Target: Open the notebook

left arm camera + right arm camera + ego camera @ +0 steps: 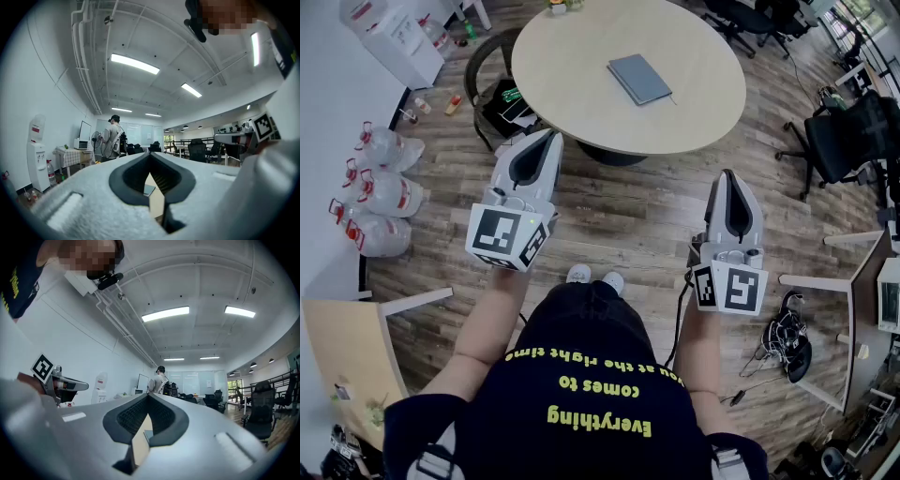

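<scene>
A closed grey notebook (640, 79) lies flat on the round beige table (581, 66), toward its right side. Both grippers are held level in front of the person, short of the table's near edge and well away from the notebook. My left gripper (551, 138) has its jaws shut with nothing in them. My right gripper (727, 176), lower and to the right, is also shut and empty. In the left gripper view the shut jaws (150, 155) frame a sliver of the notebook (149, 189). In the right gripper view the shut jaws (149, 397) frame the table (139, 446).
A black chair (502, 94) stands at the table's left, office chairs (844, 141) at the right. Water bottles (380, 197) and a dispenser (394, 33) line the left wall. A wooden desk (347, 356) is at lower left, cables (787, 337) at lower right. A person (112, 138) stands far off.
</scene>
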### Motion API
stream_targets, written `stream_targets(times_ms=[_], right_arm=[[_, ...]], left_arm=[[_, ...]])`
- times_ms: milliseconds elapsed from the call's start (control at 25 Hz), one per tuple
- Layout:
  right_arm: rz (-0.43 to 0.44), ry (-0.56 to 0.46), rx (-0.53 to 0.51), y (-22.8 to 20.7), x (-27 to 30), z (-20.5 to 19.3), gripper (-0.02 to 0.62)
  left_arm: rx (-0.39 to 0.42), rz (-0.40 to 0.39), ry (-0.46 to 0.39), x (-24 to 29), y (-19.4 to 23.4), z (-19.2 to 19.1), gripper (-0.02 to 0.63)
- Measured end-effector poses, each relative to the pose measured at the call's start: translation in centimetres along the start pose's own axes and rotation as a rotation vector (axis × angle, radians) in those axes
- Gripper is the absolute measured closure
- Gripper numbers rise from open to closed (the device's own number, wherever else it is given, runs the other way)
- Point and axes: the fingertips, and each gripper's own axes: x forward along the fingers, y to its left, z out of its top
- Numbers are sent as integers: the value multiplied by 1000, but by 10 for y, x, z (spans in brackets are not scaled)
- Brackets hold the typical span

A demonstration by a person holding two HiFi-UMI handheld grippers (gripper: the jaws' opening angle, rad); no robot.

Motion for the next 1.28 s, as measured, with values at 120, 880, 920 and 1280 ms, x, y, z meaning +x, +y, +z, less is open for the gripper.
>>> stream_targets(times_ms=[120,880,920,1280], right_arm=[[-10,6,8,3,1,-2,583],[85,118,107,-18,11,-44,314],[89,106,105,-21,12,-43,284],[98,88,141,-34,42,-51,164]], left_arm=[[-9,1,6,-1,5,-5,603],[-41,12,97,19,-23,-34,334],[-47,15,90,21,-26,-33,319],[-34,41,105,50,-19,-40,202]])
